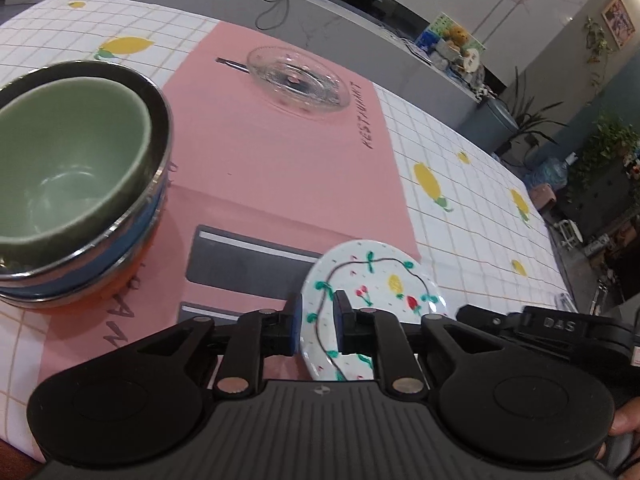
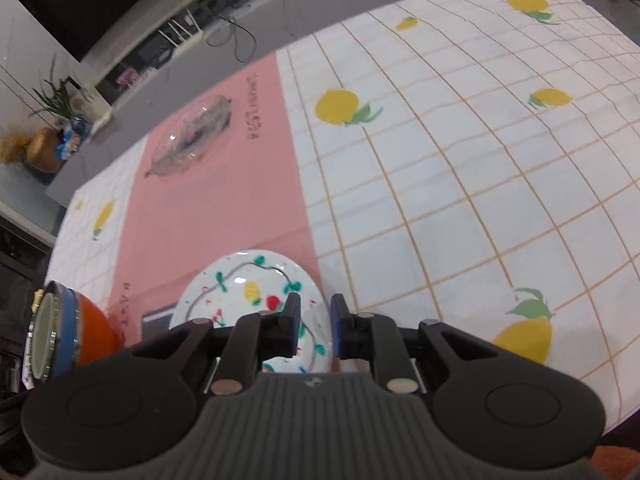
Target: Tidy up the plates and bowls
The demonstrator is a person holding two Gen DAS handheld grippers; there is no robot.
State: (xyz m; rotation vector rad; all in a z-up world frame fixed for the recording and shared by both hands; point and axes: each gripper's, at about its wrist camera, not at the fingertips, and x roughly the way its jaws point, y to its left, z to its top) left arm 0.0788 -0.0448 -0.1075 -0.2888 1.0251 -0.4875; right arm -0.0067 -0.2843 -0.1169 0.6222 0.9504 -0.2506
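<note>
Two grippers, left gripper (image 1: pixel 319 320) and right gripper (image 2: pixel 315 322), each clamp jaws on one painted plate (image 1: pixel 376 276); one glass plate (image 1: pixel 298 79); four nested bowls (image 1: pixel 76 176).

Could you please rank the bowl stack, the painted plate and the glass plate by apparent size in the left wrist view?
1. bowl stack, though it sits nearest the camera.
2. painted plate and glass plate look alike; not ranked.

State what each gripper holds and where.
Both grippers straddle the rim of the painted plate: left gripper on one edge, right gripper on the opposite. A firm clamp cannot be told.
</note>
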